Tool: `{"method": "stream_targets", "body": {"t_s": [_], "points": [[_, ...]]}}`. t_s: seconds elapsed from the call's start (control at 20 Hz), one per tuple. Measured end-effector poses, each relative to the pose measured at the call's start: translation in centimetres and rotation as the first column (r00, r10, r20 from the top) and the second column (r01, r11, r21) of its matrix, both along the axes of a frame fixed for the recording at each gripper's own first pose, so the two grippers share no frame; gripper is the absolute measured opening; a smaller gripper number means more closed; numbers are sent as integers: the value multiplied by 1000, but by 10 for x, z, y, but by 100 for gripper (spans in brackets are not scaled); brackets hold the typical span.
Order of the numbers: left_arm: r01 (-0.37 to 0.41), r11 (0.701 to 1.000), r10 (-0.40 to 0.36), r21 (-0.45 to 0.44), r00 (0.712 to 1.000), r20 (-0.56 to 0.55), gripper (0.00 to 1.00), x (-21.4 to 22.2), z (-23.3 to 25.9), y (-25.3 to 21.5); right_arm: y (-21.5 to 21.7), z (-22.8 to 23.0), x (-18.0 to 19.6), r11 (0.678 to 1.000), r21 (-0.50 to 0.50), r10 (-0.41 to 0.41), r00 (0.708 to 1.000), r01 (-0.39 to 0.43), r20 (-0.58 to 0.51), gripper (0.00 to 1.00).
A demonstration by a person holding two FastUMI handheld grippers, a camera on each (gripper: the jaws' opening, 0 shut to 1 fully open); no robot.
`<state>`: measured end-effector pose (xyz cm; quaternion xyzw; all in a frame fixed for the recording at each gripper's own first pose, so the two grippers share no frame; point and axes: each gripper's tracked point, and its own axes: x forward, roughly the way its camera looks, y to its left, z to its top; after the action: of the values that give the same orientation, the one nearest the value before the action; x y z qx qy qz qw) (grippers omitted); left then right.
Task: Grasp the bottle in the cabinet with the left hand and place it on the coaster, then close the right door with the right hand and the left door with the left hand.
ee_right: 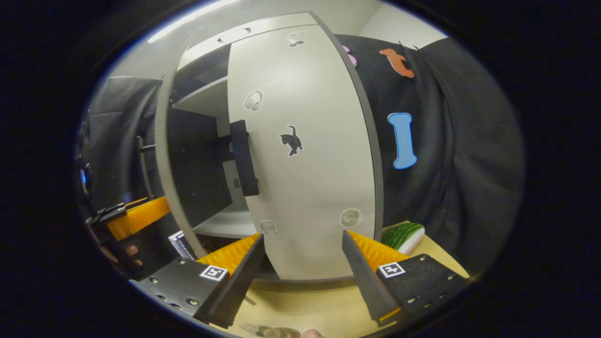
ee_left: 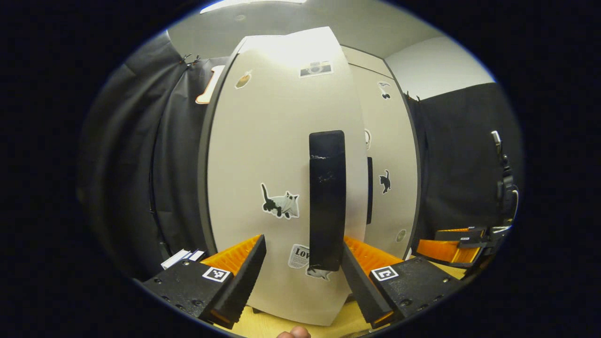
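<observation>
Two views, taken in turn.

Left gripper view: we see the left hand-held gripper (ee_left: 303, 263) with its jaws spread wide, gripping nothing. Right in front of it stands the cabinet's pale grey left door with cat stickers (ee_left: 281, 164). The door's tall black bar handle (ee_left: 327, 197) sits between the two fingers, its lower end near the right-side finger; we can't tell if they touch. Just past that door's right edge we see the pale grey right door (ee_left: 392, 164), with a small black cat sticker (ee_left: 385, 182) on it. The left door's edge sticks out in front of the right door. At the far right, the other hand-held gripper (ee_left: 458, 246) shows low down above the light wooden counter (ee_left: 291, 326).

Right gripper view: we see the right hand-held gripper (ee_right: 303, 263), jaws also wide apart and holding nothing. The right door is straight ahead, close, with its black handle (ee_right: 244, 157) on its left edge. Left of it there is a dark gap showing the cabinet's white shelves (ee_right: 206, 98). A green-striped watermelon-slice toy (ee_right: 403, 236) lies on the counter at the right. The left hand-held gripper shows at the far left, with fingers of the person's hand (ee_right: 123, 253) below it. We can't make out the bottle or the coaster in either view.
</observation>
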<state>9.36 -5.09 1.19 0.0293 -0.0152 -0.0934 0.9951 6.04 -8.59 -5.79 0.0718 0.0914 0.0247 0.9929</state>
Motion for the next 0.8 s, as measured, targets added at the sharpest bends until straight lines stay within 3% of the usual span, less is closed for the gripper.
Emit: {"method": "stream_targets", "body": {"t_s": [0.4,0.8], "points": [[-7,1000,7,-5,999,31,93,37,-3,-20,-12,-3,-13,999,42,-22,1000,22,2,100],[-110,994,109,8,992,56,95,47,-3,-25,-12,-10,-21,1000,30,-7,1000,8,-17,100]]}}
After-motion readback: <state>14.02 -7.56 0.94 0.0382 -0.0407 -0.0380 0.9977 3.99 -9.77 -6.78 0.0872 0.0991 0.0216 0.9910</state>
